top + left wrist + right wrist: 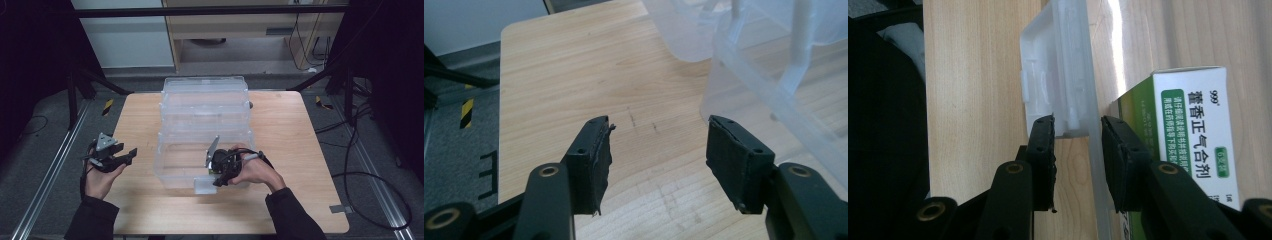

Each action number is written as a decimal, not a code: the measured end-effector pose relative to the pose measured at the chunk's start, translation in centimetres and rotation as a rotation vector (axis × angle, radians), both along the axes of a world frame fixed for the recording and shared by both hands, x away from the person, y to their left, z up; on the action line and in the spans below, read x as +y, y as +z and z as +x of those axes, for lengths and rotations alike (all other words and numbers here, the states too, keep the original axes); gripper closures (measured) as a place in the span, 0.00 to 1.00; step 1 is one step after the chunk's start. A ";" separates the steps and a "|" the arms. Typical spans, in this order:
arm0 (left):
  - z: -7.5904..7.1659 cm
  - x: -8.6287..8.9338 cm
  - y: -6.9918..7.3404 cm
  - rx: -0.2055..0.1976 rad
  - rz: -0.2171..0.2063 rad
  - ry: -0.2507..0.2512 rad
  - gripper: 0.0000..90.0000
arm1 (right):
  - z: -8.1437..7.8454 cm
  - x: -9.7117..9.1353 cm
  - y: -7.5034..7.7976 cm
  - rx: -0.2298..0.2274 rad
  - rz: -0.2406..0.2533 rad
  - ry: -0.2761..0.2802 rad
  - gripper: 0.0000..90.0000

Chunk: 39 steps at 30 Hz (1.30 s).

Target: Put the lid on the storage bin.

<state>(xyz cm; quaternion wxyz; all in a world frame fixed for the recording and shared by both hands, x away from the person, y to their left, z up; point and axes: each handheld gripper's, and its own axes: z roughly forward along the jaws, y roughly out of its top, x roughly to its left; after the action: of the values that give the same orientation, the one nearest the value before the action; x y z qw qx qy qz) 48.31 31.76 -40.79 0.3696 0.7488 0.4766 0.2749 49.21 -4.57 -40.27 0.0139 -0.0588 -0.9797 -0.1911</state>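
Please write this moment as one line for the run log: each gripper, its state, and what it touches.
left gripper: open, empty, above table | right gripper: jaws astride front latch of clear box, grip unclear | green-white carton beside it

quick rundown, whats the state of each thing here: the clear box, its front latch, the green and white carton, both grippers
clear box: open, lid tilted back.
front latch: between the right gripper's jaws; contact unclear.
carton: closed, inside the box by the front wall.
left gripper: open, nothing between its jaws, above the table.
right gripper: jaws straddle the latch.
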 end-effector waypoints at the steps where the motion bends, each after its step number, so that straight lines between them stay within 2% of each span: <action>1: 0.0 -0.1 0.2 -0.005 -0.003 -0.008 0.47 | 0.0 0.0 0.0 0.000 0.000 0.000 0.75; 7: 0.6 -0.4 1.4 -0.019 0.010 -0.064 0.46 | 0.0 0.0 0.0 0.000 0.000 0.000 0.75; 20: 2.1 -1.5 5.5 -0.070 0.062 -0.198 0.43 | -0.1 0.1 0.0 -0.009 -0.001 0.003 0.75; 25: 2.7 -2.4 7.2 -0.087 0.089 -0.230 0.43 | -0.1 0.1 0.0 -0.013 -0.003 0.004 0.75; 30: 3.1 -3.5 8.8 -0.117 0.087 -0.260 0.43 | -0.1 0.1 0.0 -0.016 -0.003 0.012 0.75; 35: 3.6 -4.7 9.7 -0.125 0.096 -0.308 0.43 | -0.1 0.1 0.0 -0.022 -0.010 0.021 0.76; 39: 4.0 -5.3 10.3 -0.124 0.119 -0.325 0.42 | -0.1 0.2 0.1 -0.027 -0.020 0.038 0.76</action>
<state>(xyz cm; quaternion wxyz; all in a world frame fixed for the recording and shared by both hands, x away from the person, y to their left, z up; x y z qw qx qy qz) 52.35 26.44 -30.49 0.3928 0.8183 0.3085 0.2847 49.07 -4.32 -40.17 0.0038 -0.0378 -0.9826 -0.1819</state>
